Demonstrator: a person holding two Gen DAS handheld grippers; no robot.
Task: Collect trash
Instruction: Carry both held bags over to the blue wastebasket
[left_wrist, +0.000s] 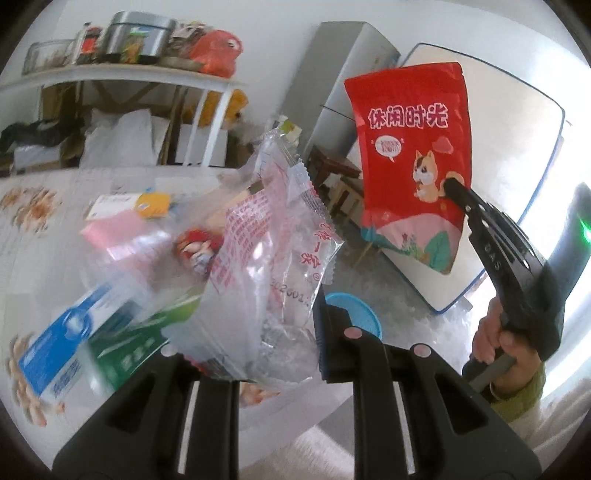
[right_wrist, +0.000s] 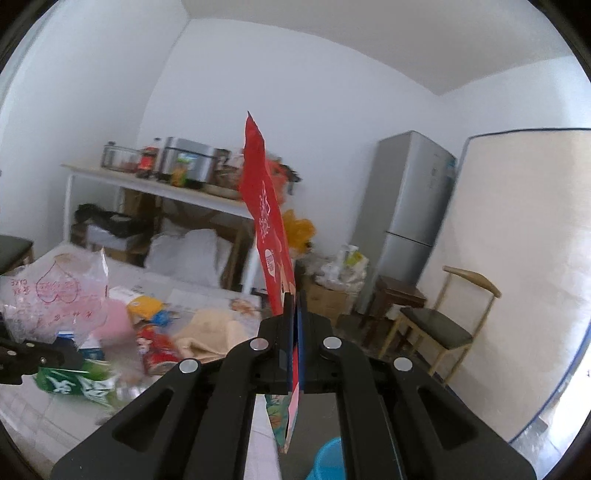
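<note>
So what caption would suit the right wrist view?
Right gripper shut on a red foil snack pouch, held edge-on above a blue plastic bin.

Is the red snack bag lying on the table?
No, the red snack bag is up in the air, pinched by the right gripper beside the table.

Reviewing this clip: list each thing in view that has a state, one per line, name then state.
Left gripper: shut on clear wrapper.
Right gripper: shut on red snack bag.
Clear wrapper: crumpled, held in the air.
Red snack bag: flat, held upright off the table.
Blue bin: open, on the floor below.
Green box: lying on the table.
</note>
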